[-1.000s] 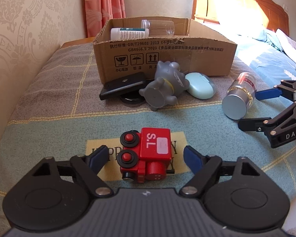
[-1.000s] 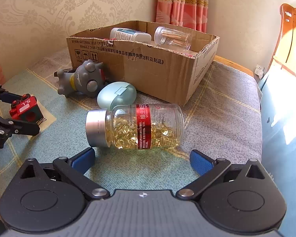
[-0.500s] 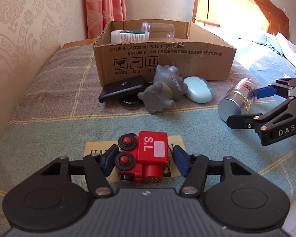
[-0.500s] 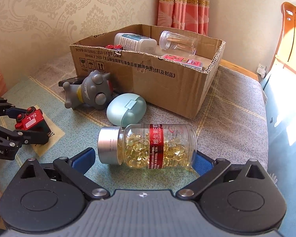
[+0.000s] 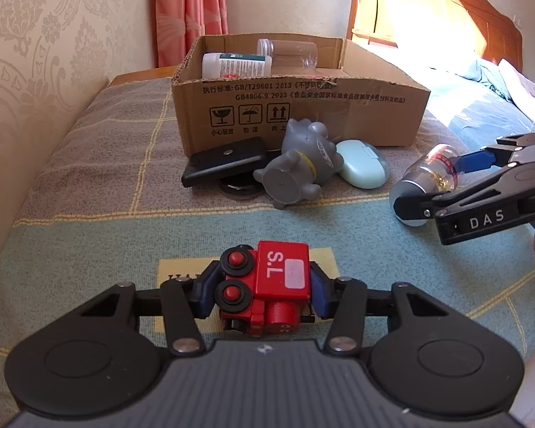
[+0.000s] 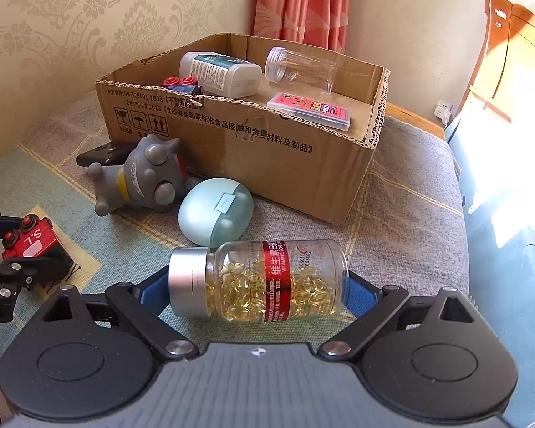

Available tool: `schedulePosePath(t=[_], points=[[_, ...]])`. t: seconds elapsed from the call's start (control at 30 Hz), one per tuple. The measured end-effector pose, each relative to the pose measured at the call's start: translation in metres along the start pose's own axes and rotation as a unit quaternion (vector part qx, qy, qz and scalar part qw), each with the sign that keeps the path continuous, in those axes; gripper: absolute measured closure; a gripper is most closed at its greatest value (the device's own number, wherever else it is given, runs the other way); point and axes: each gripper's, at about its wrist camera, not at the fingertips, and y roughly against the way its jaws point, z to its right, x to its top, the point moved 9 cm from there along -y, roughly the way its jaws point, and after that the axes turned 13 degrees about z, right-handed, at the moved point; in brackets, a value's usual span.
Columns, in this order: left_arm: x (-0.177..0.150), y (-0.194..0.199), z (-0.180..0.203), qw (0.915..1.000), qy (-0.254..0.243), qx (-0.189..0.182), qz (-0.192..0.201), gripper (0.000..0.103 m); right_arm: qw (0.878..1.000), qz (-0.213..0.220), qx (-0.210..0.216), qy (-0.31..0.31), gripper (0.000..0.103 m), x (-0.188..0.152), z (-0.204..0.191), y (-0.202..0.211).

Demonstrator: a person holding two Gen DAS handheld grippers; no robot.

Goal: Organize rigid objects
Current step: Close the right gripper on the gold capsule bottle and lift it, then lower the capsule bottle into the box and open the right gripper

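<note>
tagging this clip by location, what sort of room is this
Most likely a bedroom. The items lie on a checked blanket spread over a bed, a wooden headboard stands at the far end, and pink curtains hang against patterned wallpaper.

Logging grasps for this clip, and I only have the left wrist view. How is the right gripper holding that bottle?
Observer: The right gripper spans the capsule bottle lengthwise, with one pad at its cap end and the other at its base. The bottle lies on its side.
Reviewer: What's inside it?
Observer: Yellow softgel capsules, behind a red label band.
Reviewer: Anything in the box that I can't see?
Observer: Inside the cardboard box lie a flat pink card case and a small red-and-blue toy.
</note>
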Motion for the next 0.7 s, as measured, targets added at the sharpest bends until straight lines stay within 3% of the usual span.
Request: schedulePosePath(t=[0.37,0.7], points=[[0.009,0.008,0.0,0.9992,-0.03,-0.024,-0.005,0.055,1.0,-0.002,0.024,0.007,0.006,0.012,-0.003,0.021],[0.026,0.021,-0.003,0.9988,-0.032,-0.036,0.012,0.055,0.997,0.064,0.026,0.037,0.006,0.084,0.007,0.046]])
